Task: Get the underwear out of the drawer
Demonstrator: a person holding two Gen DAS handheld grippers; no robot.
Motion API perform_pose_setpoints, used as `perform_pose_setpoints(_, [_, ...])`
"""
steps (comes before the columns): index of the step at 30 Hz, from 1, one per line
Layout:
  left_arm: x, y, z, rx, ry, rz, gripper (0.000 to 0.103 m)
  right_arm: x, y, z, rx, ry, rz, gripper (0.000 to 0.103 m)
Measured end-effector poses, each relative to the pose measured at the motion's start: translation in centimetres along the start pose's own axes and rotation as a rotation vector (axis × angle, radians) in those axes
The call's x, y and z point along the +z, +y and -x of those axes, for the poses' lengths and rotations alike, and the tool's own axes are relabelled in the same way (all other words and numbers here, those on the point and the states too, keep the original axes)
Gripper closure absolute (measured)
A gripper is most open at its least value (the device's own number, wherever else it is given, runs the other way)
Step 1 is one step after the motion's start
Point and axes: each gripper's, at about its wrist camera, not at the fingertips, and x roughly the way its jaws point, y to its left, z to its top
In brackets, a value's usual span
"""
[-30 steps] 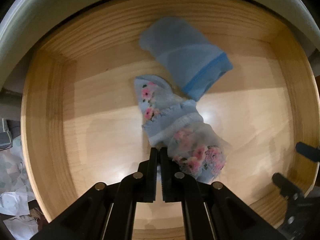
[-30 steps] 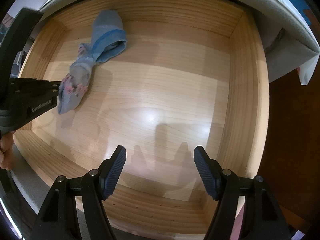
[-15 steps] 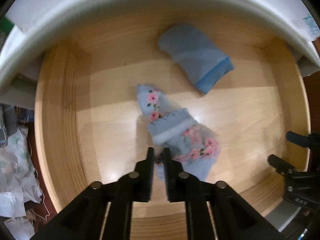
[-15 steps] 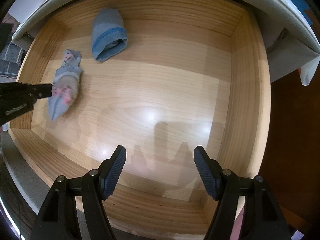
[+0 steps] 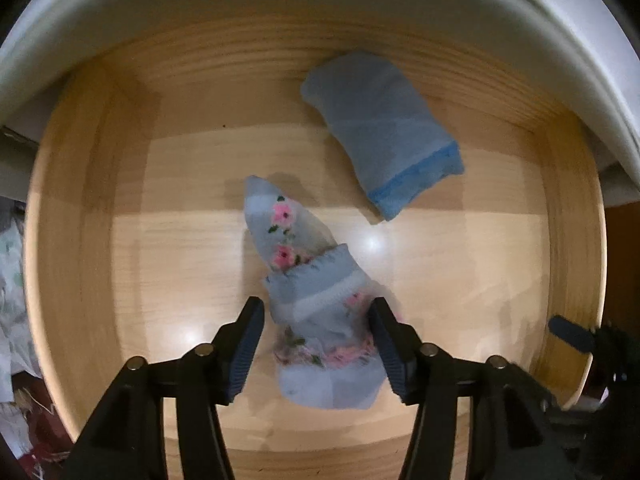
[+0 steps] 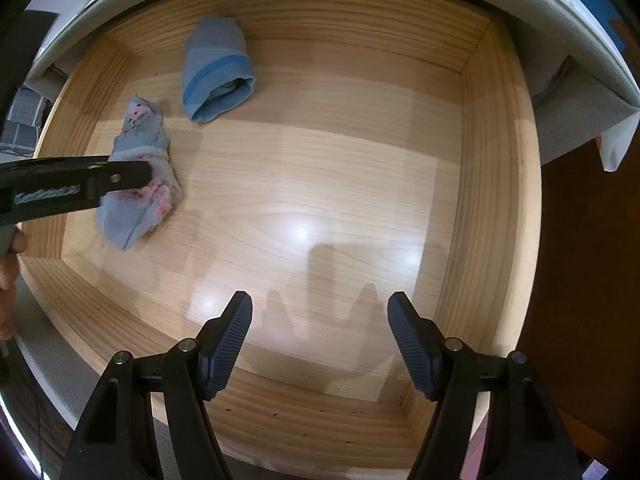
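I count two pieces of underwear in the open pale pine drawer [image 6: 496, 184], both lying on its floor toward the left side. One is a rolled light-blue pair with pink flowers and a lace band [image 5: 316, 304]; the other is a folded plain blue pair with a darker blue waistband [image 5: 384, 132], closer to the back wall. The two are near each other but not touching — a strip of bare wood shows between them in both views.

My left tongs [image 5: 316, 344] point straight down over the floral pair. Their jaws have just been opening and now stand apart, one on either side of the roll, with the cloth between them. The left pad shows a gap of wood beside the fabric; the right pad sits at the cloth's edge, and I cannot tell whether it touches. The roll rests on the drawer floor, released rather than gripped.

From the right wrist view the left tongs come in from the left edge, crossing over the floral pair [image 6: 140, 184], with part of a hand [image 6: 8, 276] at the frame's edge.

My right tongs [image 6: 320, 340] hang open and empty over the drawer's front middle — two blue ribbed pads wide apart, only bare wood and their own shadows between them.
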Motion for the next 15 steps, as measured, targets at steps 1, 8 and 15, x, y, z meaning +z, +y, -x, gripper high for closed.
perform_pose_setpoints(1, [0.2,0.0,-0.4,0.001,0.004,0.005,0.042,0.0,0.0,0.0,0.002,0.0,0.0,0.035])
perform_pose_setpoints(8, [0.6,0.0,-1.1,0.021,0.022,-0.004,0.043,0.1,-0.2,-0.3,0.004,0.013,0.012,0.035])
perform_pose_setpoints(15, [0.0,0.6,-0.9,0.023,0.035,-0.068,0.075,0.4,0.6,-0.6,-0.043,0.035,0.059,0.035])
